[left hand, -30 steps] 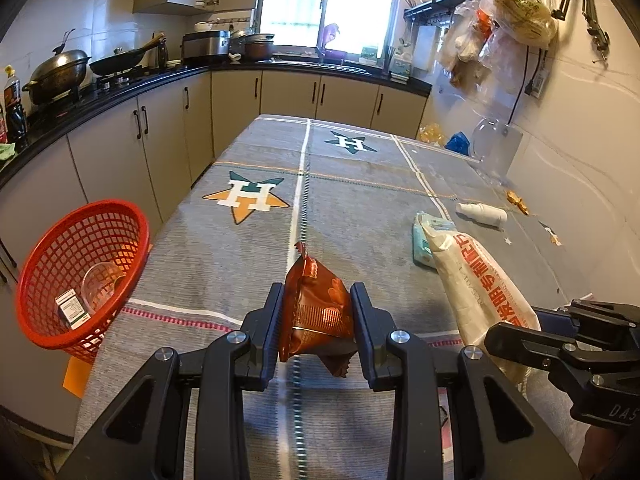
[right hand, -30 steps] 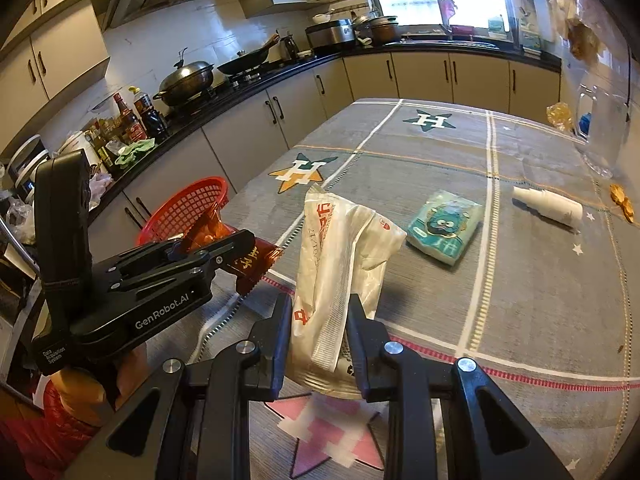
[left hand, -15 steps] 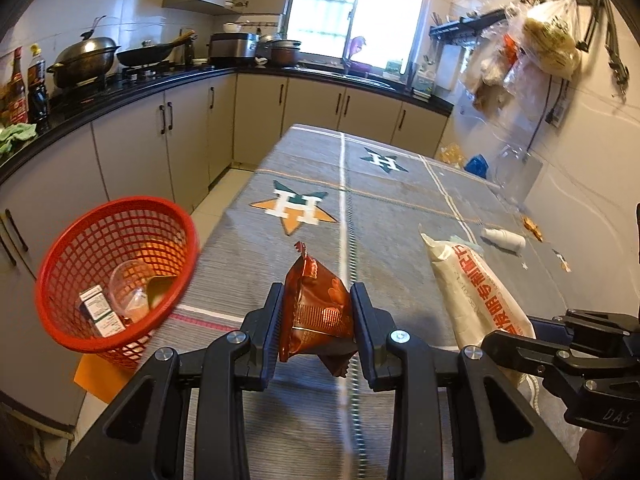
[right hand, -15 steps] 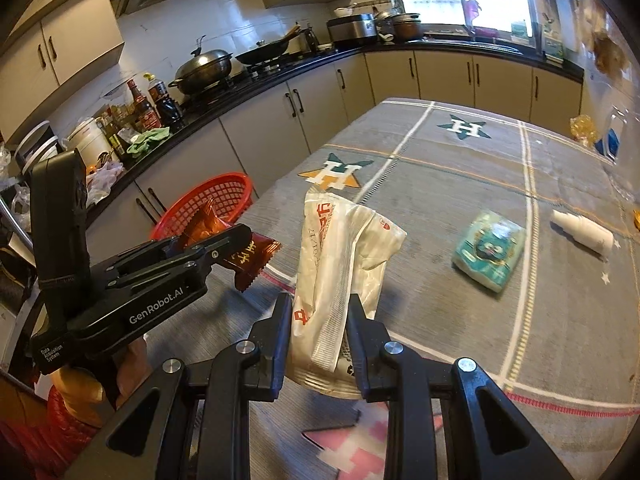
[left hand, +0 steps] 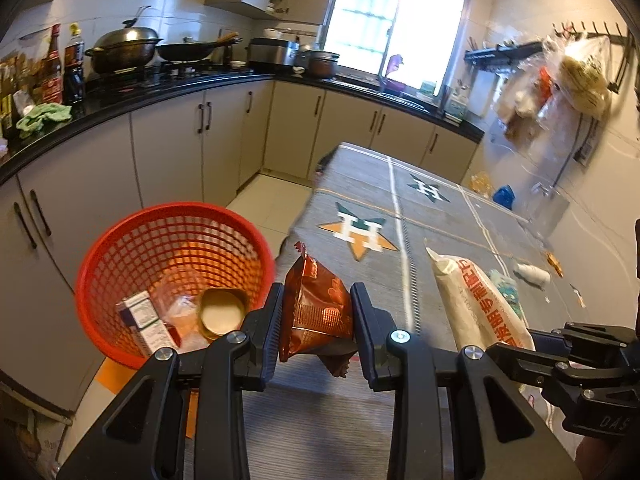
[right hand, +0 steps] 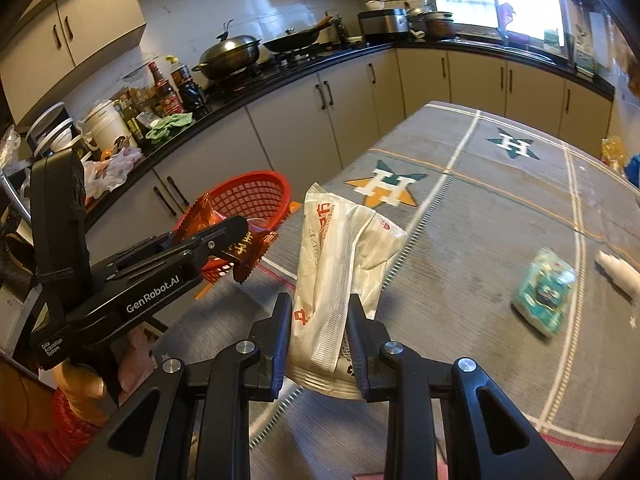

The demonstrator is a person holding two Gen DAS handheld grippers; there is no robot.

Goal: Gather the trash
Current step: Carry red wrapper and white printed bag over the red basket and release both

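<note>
Carry step. My left gripper had its fingers clamped on the brown snack wrapper, beside the red basket. Right gripper clamped the white bag over the counter. Next, probably: over the rim, release.

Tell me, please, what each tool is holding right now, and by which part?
The left tool pinches the brown snack wrapper across its middle; the right tool grips the white plastic bag near its lower end.
</note>
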